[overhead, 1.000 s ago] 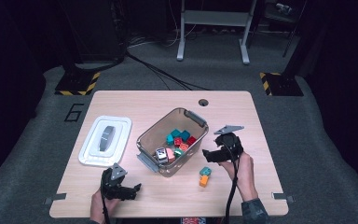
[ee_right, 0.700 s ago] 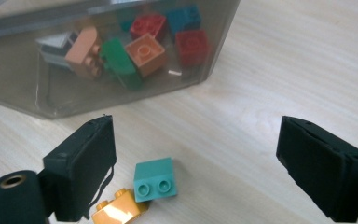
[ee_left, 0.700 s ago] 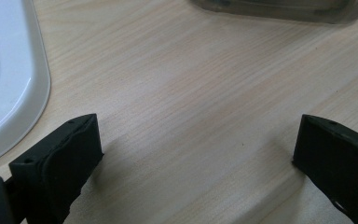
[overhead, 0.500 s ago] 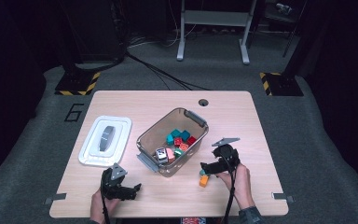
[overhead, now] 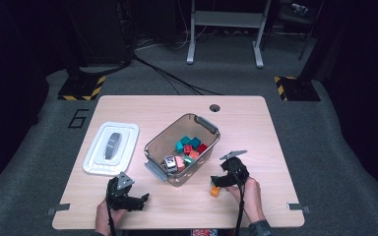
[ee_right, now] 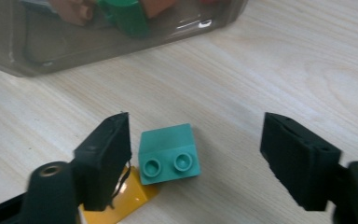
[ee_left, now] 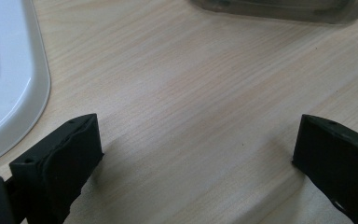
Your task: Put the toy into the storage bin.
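Observation:
A teal two-stud brick (ee_right: 169, 155) lies on the wooden table between the jaws of my right gripper (ee_right: 198, 140). The jaws have just been closing. The left jaw is almost at the brick, and the right jaw stands well clear of it, so the gripper is open. A yellow-orange brick (ee_right: 126, 200) peeks out from under the teal one and the left jaw, and it shows as an orange brick (overhead: 215, 191) beside the right gripper (overhead: 221, 183). My left gripper (overhead: 140, 200) rests near the front edge, wide open over bare wood (ee_left: 196, 140).
A clear plastic bin (overhead: 204, 125) with several coloured bricks stands mid-table, just beyond the right gripper; its wall (ee_right: 51, 51) is close ahead. A white lid (overhead: 110, 147) lies to the left, with its edge (ee_left: 4, 70) beside the left gripper. The table has a cable hole (overhead: 214, 107) at the back.
My right gripper has come down and toward the front edge, onto the bricks beside the bin, and its jaws have narrowed. The left gripper has stayed put.

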The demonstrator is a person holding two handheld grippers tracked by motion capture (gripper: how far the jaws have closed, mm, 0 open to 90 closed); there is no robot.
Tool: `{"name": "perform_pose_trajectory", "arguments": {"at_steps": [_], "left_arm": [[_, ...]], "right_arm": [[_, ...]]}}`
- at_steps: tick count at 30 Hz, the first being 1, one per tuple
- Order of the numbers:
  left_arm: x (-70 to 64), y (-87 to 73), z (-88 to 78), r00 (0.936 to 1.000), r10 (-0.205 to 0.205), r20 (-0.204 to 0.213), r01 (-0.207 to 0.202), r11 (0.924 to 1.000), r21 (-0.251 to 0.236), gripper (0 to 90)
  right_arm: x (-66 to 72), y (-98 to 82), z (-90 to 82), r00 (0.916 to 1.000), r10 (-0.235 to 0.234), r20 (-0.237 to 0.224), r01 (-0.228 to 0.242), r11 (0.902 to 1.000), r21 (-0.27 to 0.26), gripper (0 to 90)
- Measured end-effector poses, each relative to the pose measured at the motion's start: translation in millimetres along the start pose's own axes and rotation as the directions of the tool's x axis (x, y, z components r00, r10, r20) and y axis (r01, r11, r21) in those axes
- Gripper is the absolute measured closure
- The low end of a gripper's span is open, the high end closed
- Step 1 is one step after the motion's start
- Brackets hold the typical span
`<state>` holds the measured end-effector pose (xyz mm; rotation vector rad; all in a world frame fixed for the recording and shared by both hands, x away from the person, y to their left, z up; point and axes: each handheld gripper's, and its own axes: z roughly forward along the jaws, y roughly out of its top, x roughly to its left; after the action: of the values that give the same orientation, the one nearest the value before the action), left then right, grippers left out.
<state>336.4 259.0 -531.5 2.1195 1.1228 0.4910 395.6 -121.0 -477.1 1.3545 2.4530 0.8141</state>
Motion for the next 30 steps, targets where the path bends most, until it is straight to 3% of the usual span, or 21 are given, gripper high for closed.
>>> {"name": "perform_pose_trajectory", "arguments": {"at_steps": [11,12,23,30], "left_arm": [[0.0,0.0,-0.1,1.0,0.0,0.0,0.0,1.0,0.0,0.9],[-0.1,0.0,0.0,1.0,0.0,0.0,0.0,1.0,0.0,0.9],[-0.3,-0.1,0.1,1.0,-0.004,0.002,0.004,1.0,-0.001,0.9],[0.0,0.0,-0.1,1.0,0.001,0.0,-0.001,1.0,0.0,0.9]], "right_arm": [[3.4,-0.3,3.7,0.9995,-0.03,-0.011,0.031,0.9991,0.03,45.0],[2.6,-0.3,4.0,0.9998,-0.018,-0.004,0.018,0.9993,0.032,52.2],[-2.9,-5.8,7.4,0.9998,0.01,0.015,-0.011,0.9983,0.056,57.5],[-7.6,-6.1,5.4,0.9997,0.019,0.018,-0.019,0.9988,0.044,58.7]]}}
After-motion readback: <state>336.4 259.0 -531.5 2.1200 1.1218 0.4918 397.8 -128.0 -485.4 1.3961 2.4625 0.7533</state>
